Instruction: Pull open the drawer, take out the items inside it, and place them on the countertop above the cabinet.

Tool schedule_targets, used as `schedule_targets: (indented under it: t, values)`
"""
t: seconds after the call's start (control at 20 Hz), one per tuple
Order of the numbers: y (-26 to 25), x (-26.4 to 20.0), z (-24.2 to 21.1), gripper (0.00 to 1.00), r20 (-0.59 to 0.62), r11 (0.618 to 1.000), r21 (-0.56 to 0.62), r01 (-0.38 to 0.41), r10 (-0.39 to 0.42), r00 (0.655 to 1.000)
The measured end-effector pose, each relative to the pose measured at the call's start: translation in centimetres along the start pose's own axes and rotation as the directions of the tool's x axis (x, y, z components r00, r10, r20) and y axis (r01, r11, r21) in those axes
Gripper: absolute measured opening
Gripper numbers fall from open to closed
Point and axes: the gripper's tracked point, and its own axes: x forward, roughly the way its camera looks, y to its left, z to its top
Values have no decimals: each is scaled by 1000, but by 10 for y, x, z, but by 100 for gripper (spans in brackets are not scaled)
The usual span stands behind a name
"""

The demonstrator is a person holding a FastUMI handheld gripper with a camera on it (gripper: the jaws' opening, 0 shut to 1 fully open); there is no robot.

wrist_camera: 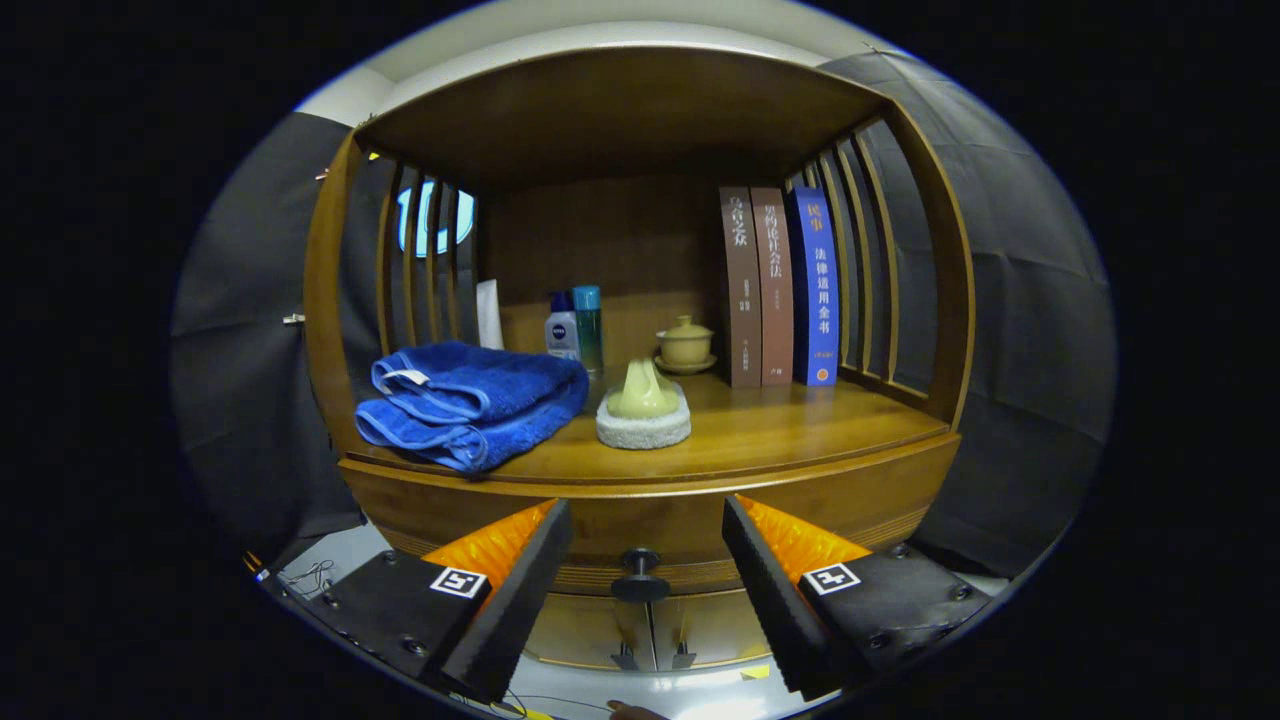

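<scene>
Facing the gripper, the drawer [640, 525] under the countertop [760, 430] looks pushed in, its front flush with the cabinet, though the fisheye bend makes that hard to swear to. Its dark knob [640, 575] stands between the fingers, just ahead of them. The gripper [647, 560] is spread wide, holding nothing. A blue towel [470, 400], a soap on a sponge [644, 410], bottles [575, 325], a lidded cup [685, 345] and books [780, 285] sit on the countertop. That fits either a drawer awaiting a pull or one emptied and shut again.
</scene>
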Motion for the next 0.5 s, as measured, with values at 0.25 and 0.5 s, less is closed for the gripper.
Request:
schedule_targets:
  t: [0.25,0.5]
  values:
    - [-1,-37,52,99,48,1000,-21,-8,9,999]
    - [-1,-70,108,99,68,999,-25,-34,36,997]
